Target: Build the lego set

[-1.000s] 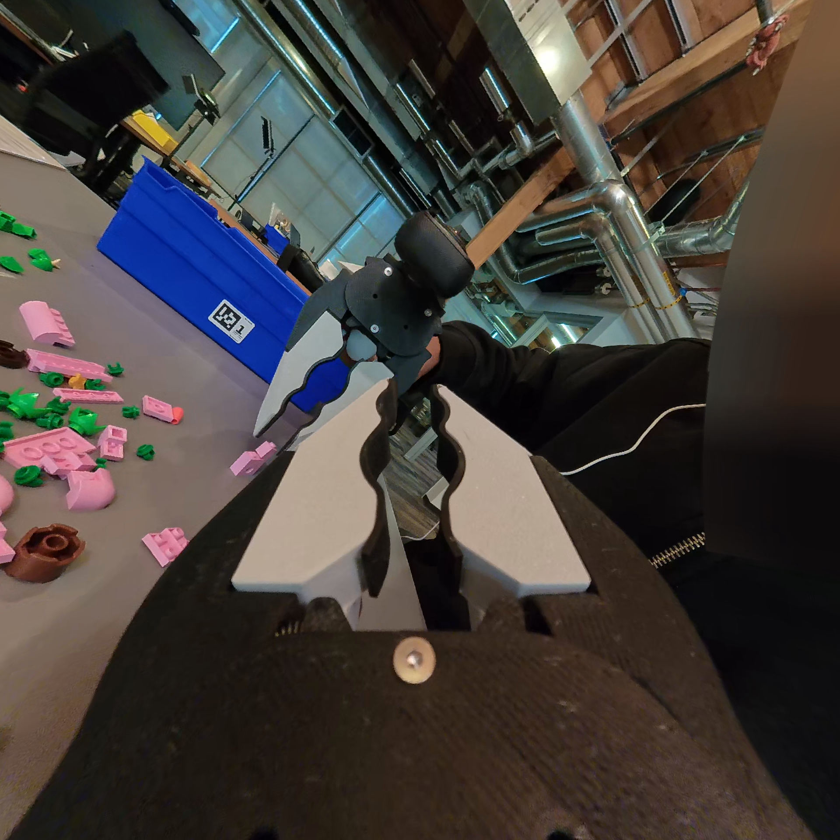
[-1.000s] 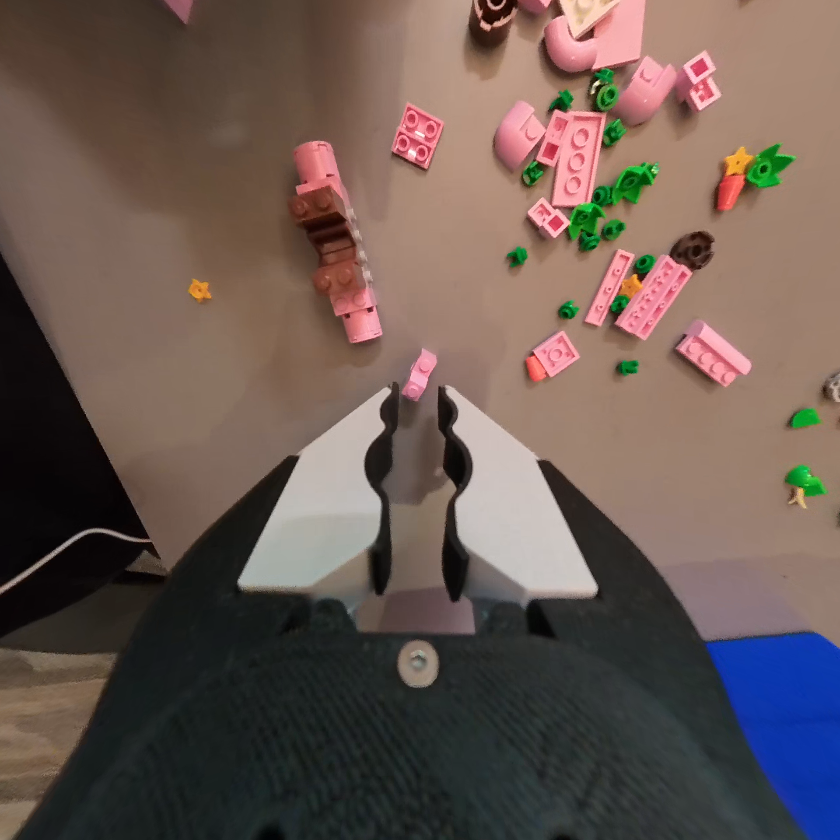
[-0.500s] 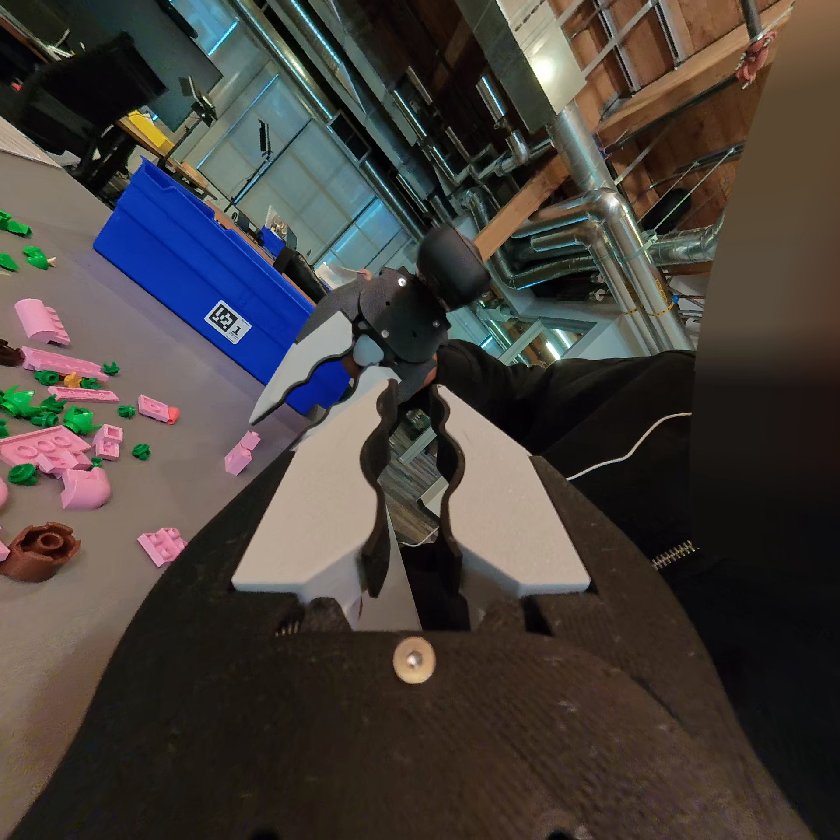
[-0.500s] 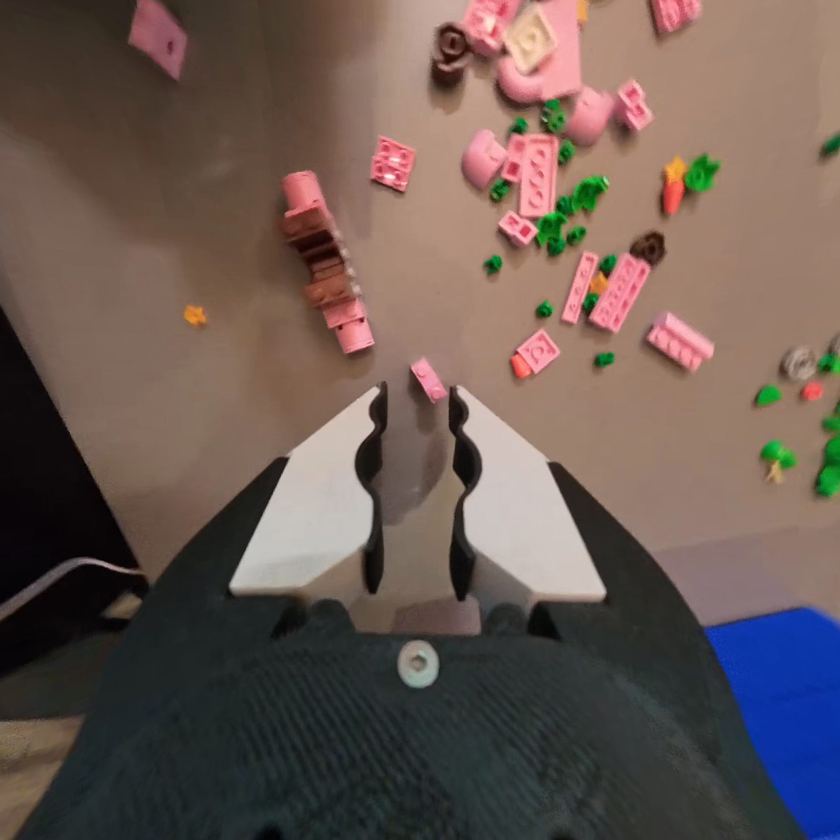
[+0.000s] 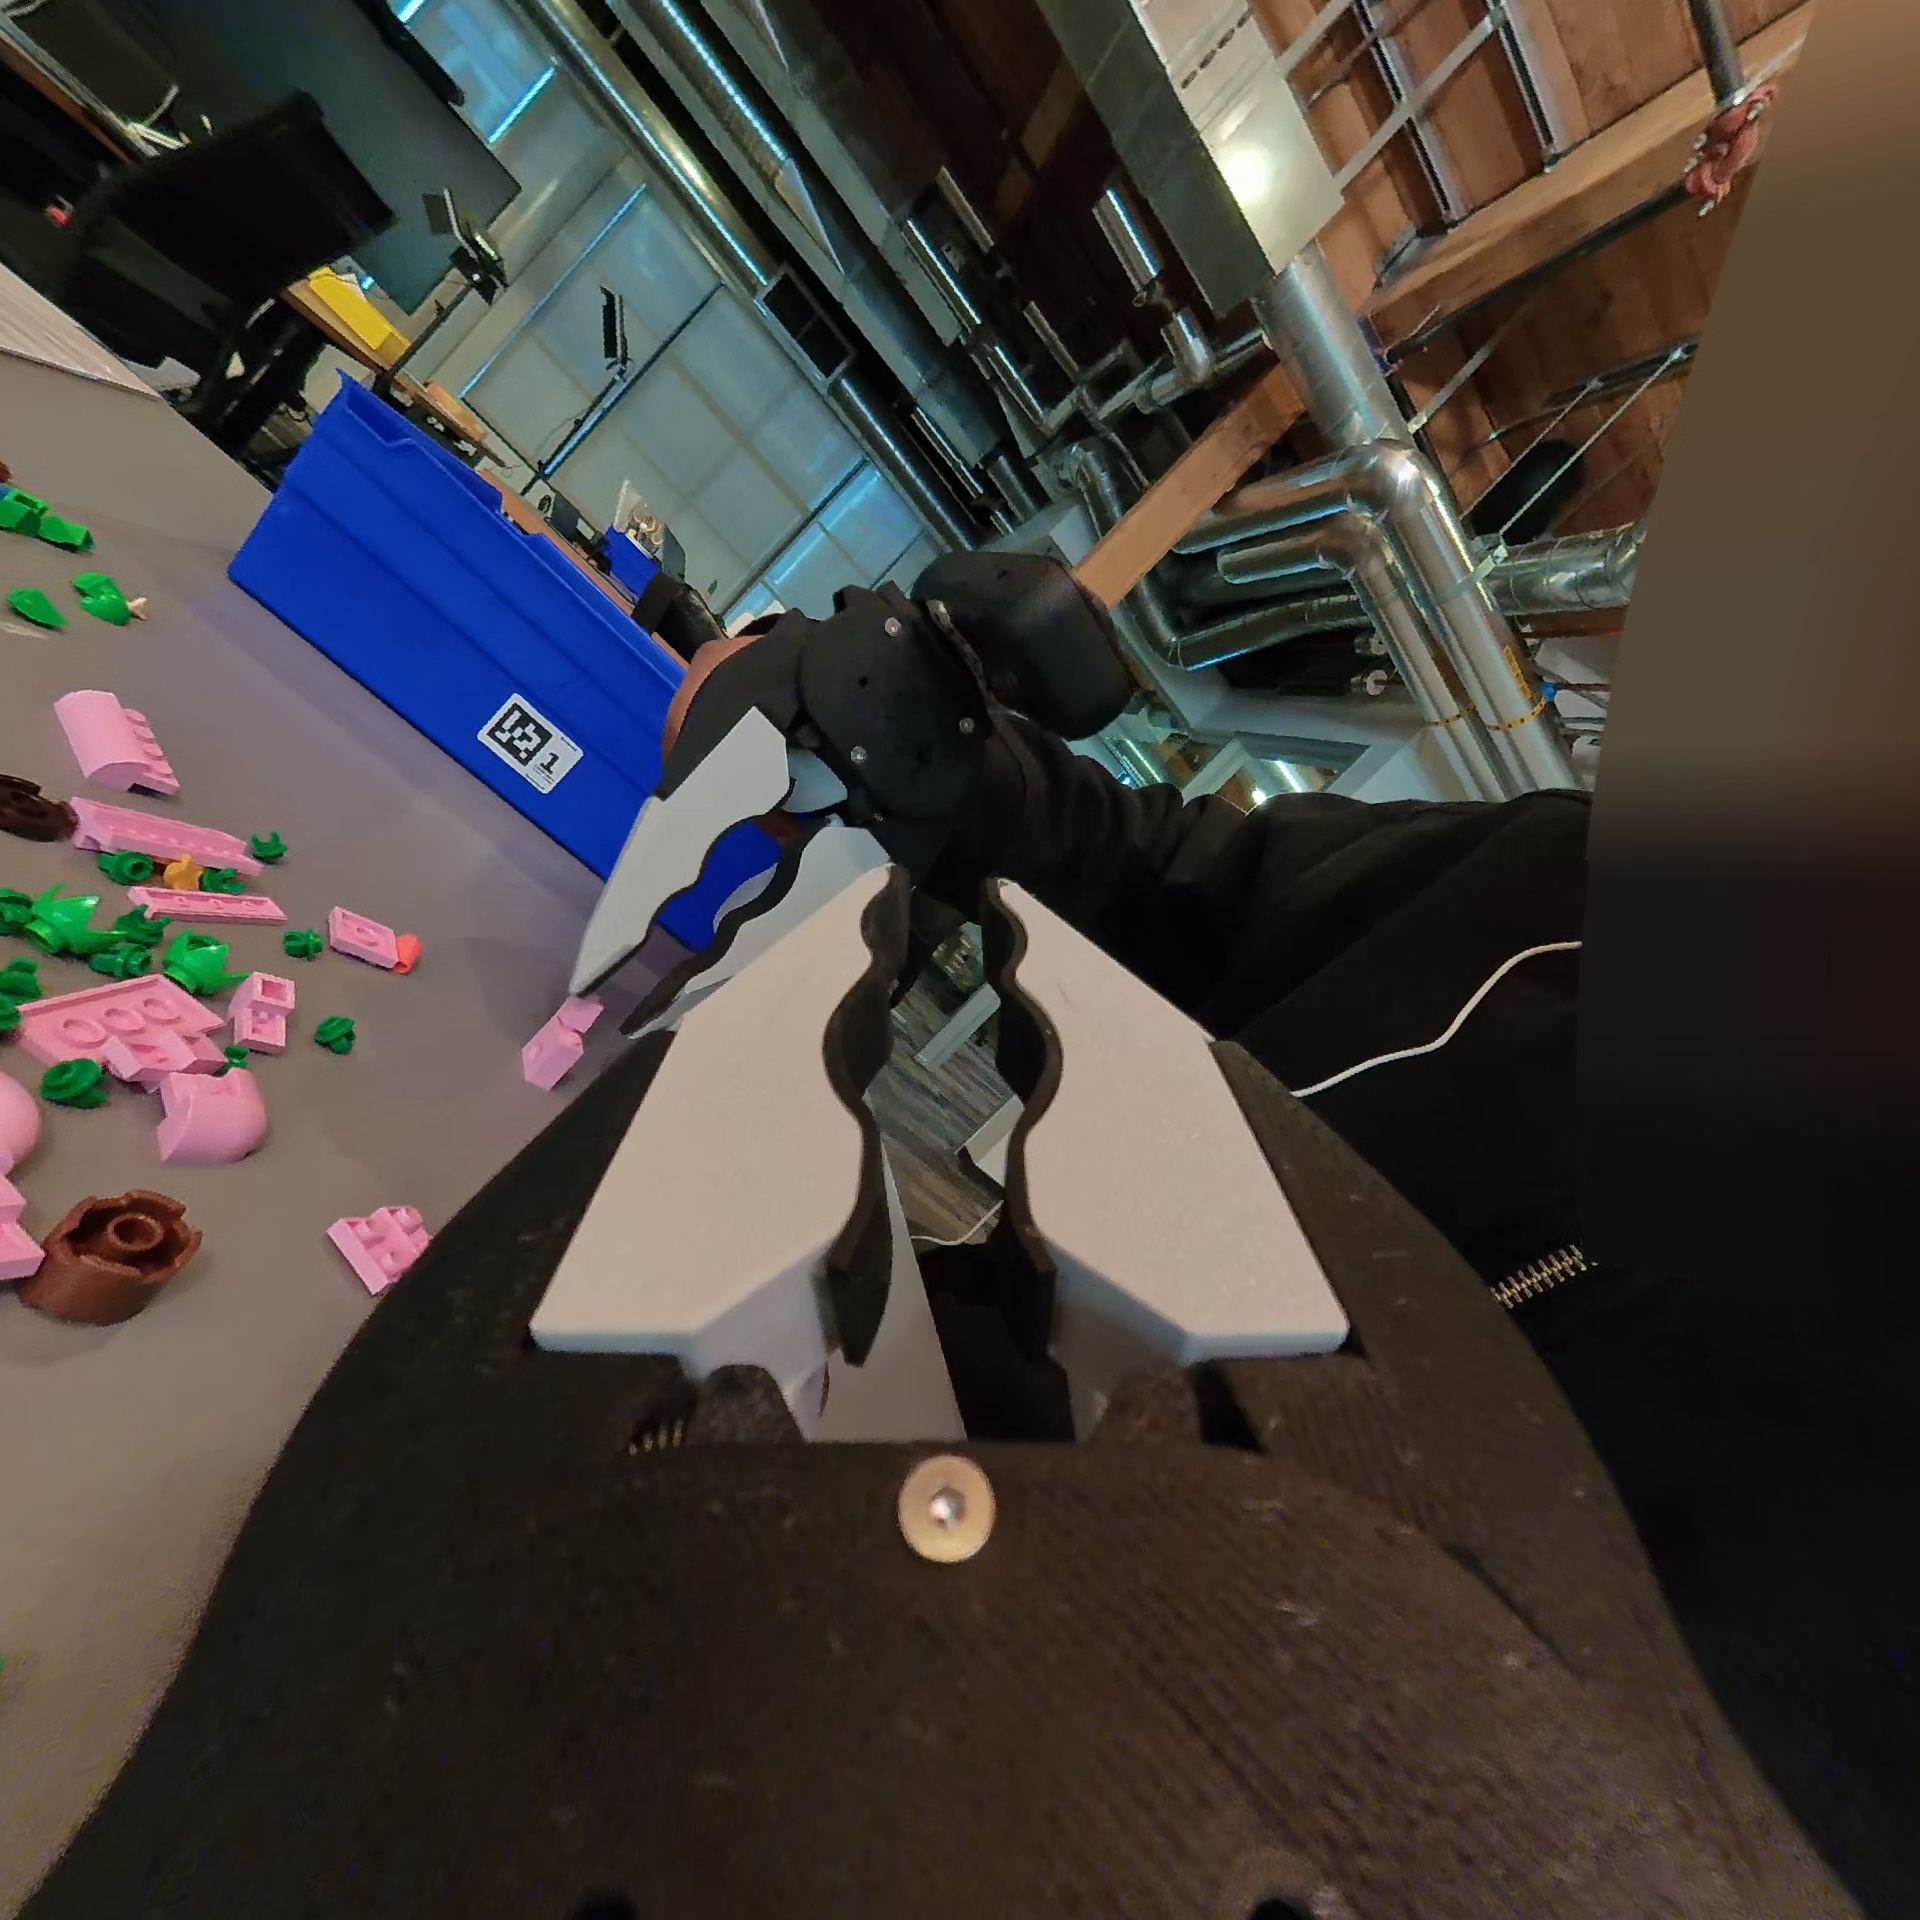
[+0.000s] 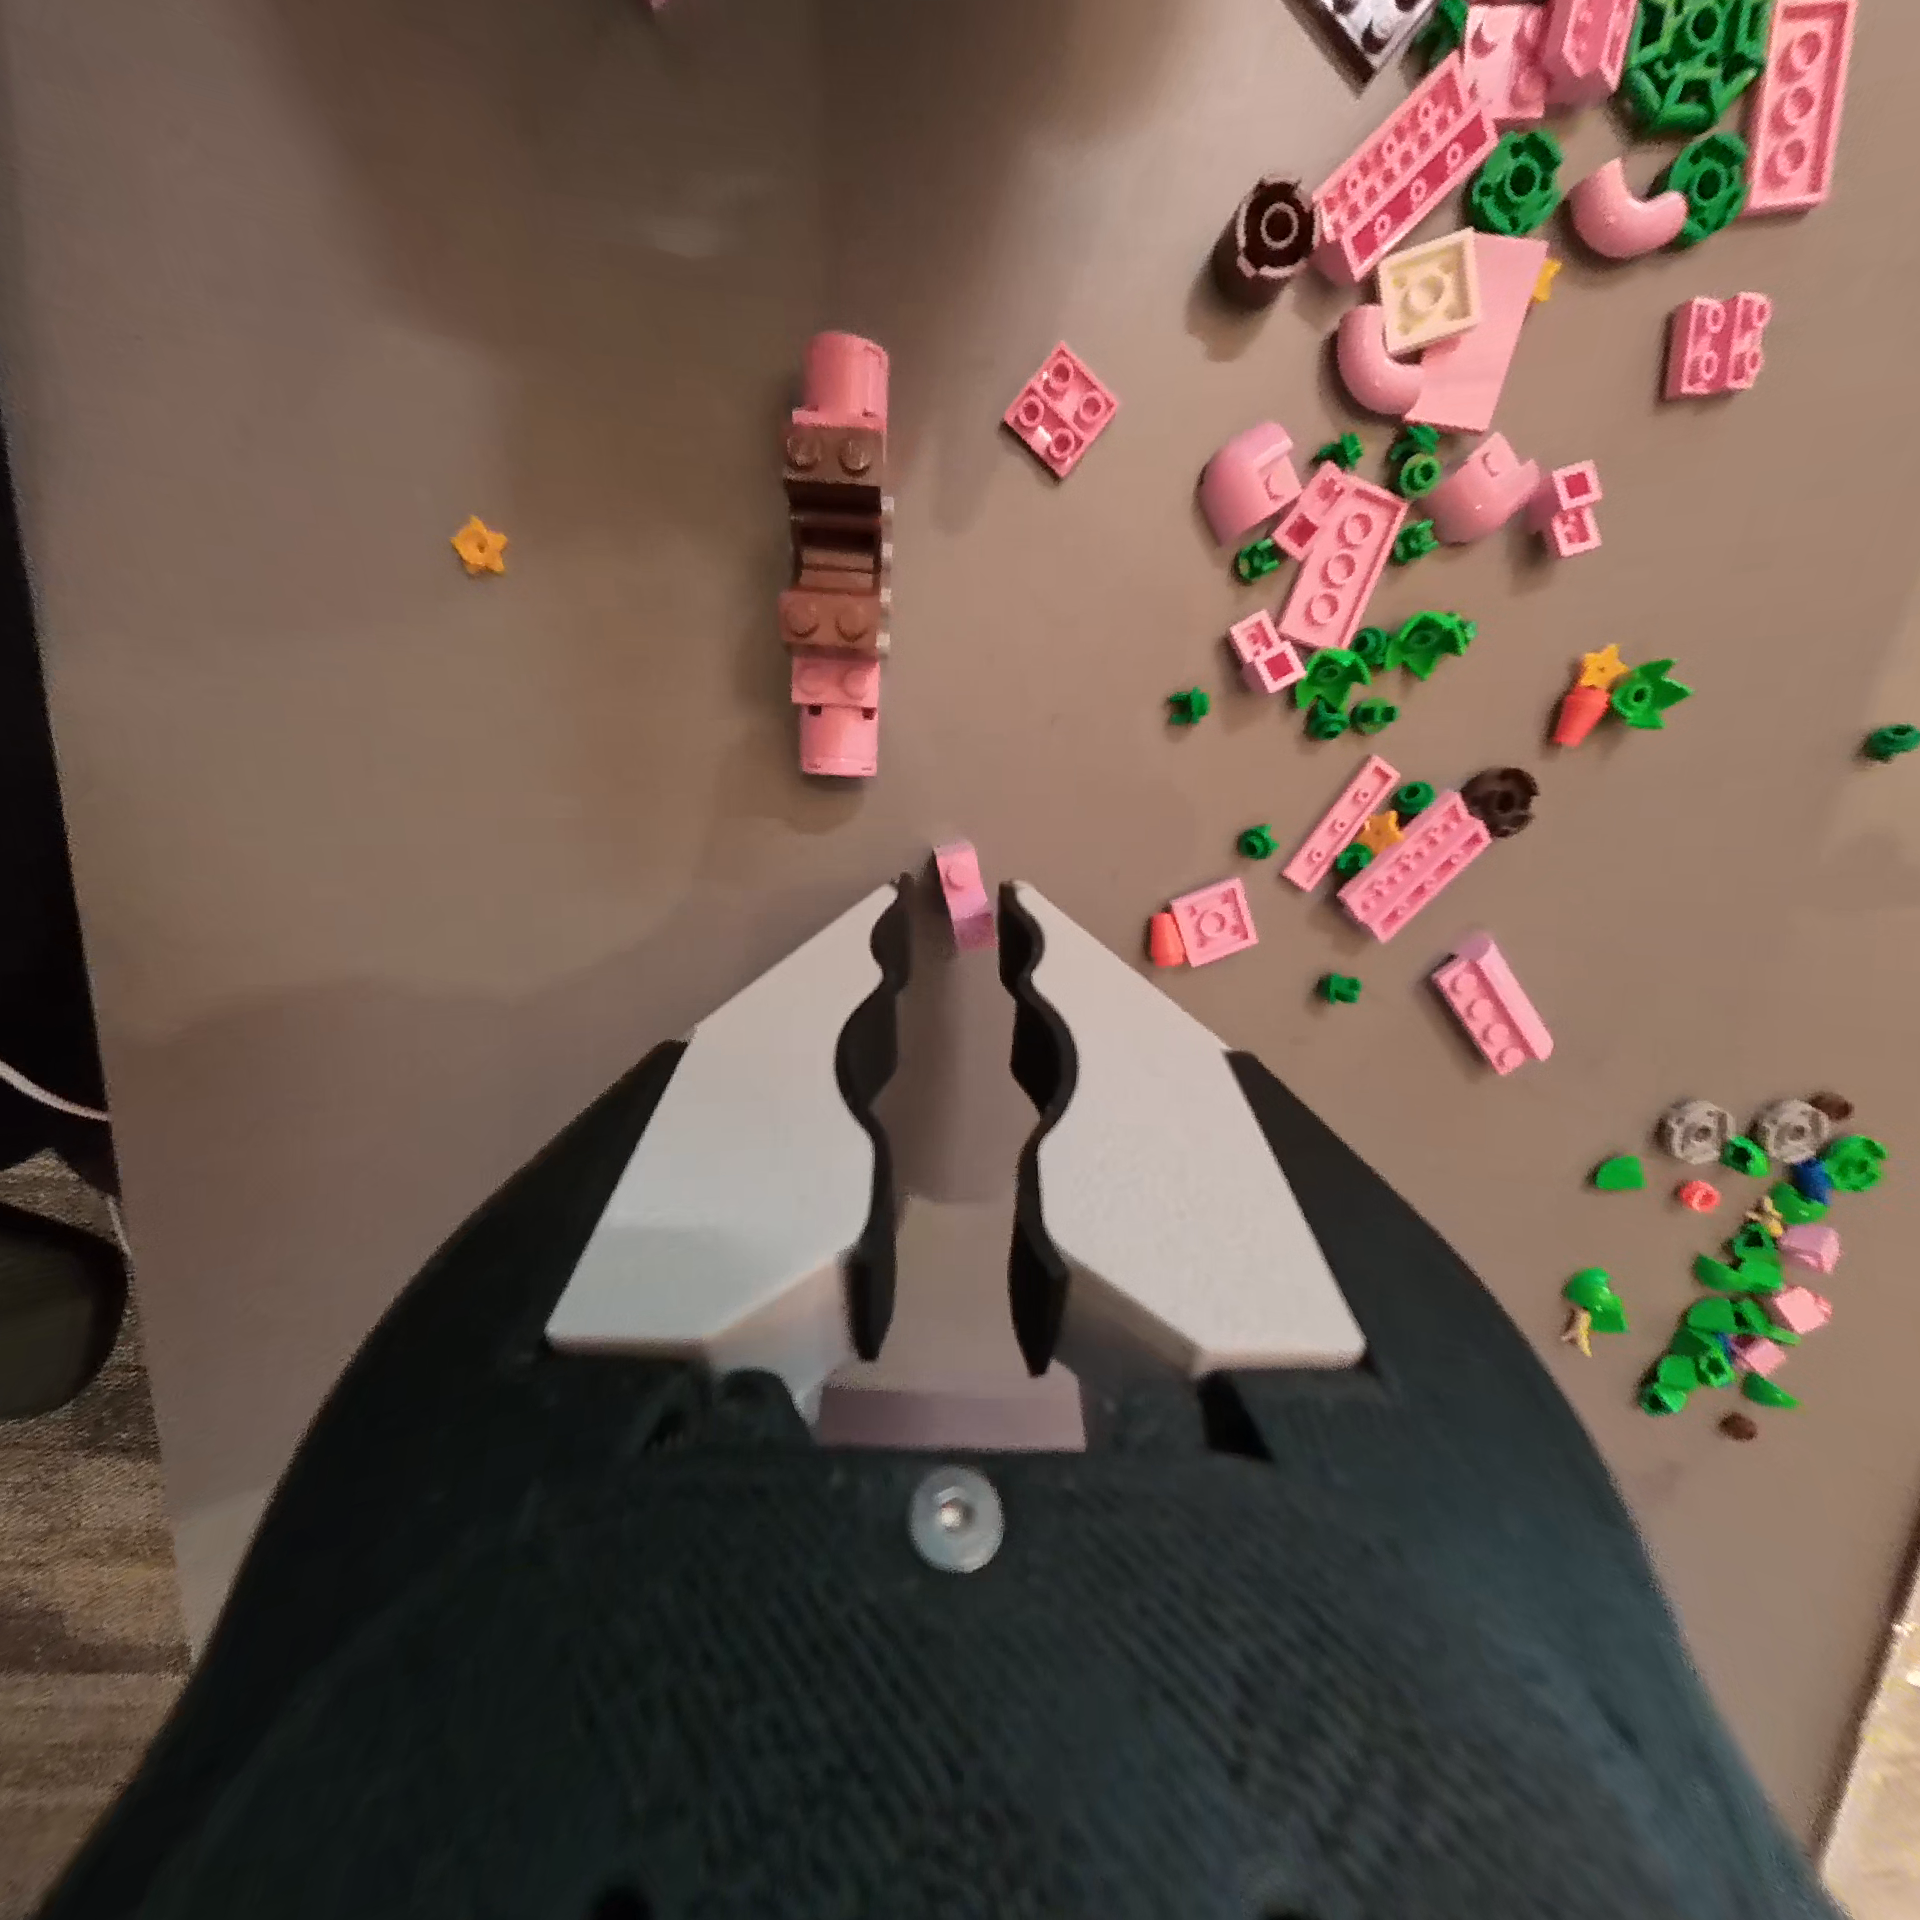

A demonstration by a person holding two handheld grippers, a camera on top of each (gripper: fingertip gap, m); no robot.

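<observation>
1. Right claw (image 6: 951, 902) spread, tips straddling small pink brick (image 6: 963, 896) on worktop (image 6: 416, 831), not yet pinching.
2. Brick: likely light, rigid, slick; probably best gripped across flat sides.
3. Beyond: pink-brown assembly (image 6: 840, 561).
4. Left claw (image 5: 940, 896) parted, empty.

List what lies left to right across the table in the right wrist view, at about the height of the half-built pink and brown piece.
orange star stud → half-built pink and brown assembly → pink square plate → pink rounded brick → long pink plate with holes → small pink double brick
</observation>
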